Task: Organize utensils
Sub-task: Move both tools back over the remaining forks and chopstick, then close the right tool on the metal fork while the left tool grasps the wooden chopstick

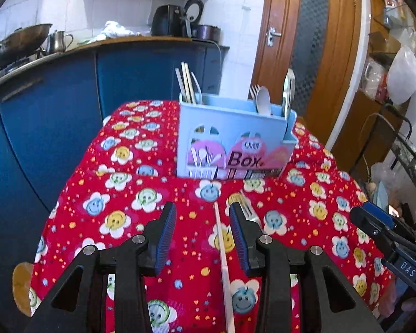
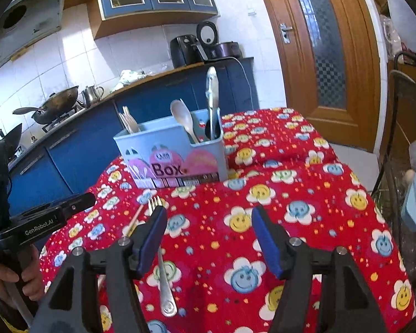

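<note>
A light blue utensil box [image 1: 230, 138] marked "Box" stands on the red flowered tablecloth [image 1: 119, 199]; it also shows in the right wrist view [image 2: 172, 158]. It holds chopsticks [image 1: 185, 83], a spoon [image 1: 263, 101], a fork and tongs [image 2: 212, 97]. A white chopstick [image 1: 222, 249] lies on the cloth between the fingers of my open left gripper [image 1: 202, 216]. A metal fork [image 2: 163, 272] lies on the cloth beside the left finger of my open, empty right gripper [image 2: 208, 222]; the fork also shows in the left wrist view [image 1: 249, 208]. A chopstick [image 2: 133, 220] lies left of it.
Blue kitchen cabinets [image 1: 55, 111] with a countertop stand behind and to the left of the table, with a wok [image 1: 16, 44] and appliances. A wooden door [image 1: 310, 47] is at the back right. A wire rack [image 1: 407, 161] stands at the right.
</note>
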A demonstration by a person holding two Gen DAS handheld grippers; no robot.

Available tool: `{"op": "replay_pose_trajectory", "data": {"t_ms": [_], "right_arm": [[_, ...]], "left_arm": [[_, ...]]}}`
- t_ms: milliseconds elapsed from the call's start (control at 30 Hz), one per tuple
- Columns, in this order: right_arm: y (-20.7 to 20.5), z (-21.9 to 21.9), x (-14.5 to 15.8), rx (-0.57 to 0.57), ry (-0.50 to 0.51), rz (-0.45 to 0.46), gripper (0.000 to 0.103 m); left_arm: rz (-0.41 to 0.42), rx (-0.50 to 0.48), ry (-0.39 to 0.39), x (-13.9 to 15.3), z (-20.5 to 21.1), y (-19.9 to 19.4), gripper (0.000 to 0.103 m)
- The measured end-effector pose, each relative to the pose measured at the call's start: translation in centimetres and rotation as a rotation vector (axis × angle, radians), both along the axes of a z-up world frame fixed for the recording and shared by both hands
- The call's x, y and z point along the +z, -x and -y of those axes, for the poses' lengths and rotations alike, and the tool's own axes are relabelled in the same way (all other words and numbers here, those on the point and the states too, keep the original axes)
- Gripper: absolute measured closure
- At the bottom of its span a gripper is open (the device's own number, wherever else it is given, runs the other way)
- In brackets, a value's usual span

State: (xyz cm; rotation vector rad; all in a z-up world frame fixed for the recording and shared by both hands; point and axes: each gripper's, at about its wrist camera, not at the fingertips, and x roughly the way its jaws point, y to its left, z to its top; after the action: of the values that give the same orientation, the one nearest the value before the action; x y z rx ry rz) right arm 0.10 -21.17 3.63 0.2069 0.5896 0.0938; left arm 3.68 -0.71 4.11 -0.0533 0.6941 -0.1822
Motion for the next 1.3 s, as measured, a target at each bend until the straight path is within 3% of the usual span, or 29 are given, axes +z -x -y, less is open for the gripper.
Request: {"op": "replay_pose_trajectory", "data": {"t_ms": [633,967,1133,1300], "right_arm": [[0.3,2.8,-2.4,-0.046,-0.035,-0.061,0.034],[0.4,3.0,-2.7,-0.047,-0.04,-0.066,0.033],[0.4,3.3,-2.9,-0.05,-0.048,-0.069,0.033],[0.4,3.2,-2.9,-0.045,-0.05,-0.067,0.033]], "left_arm": [[-0.155,-0.022,-0.071,-3.9,1.8,-1.3,0.063],[-0.249,-0.088,-0.128,-5.3,3.0,-2.9,0.063],[-0.287,-0.143,-0.134,-5.4,3.4,-3.5,0.075],[-0.332,-0.164,-0.149,-5.4,3.7,-4.3,0.079]]}}
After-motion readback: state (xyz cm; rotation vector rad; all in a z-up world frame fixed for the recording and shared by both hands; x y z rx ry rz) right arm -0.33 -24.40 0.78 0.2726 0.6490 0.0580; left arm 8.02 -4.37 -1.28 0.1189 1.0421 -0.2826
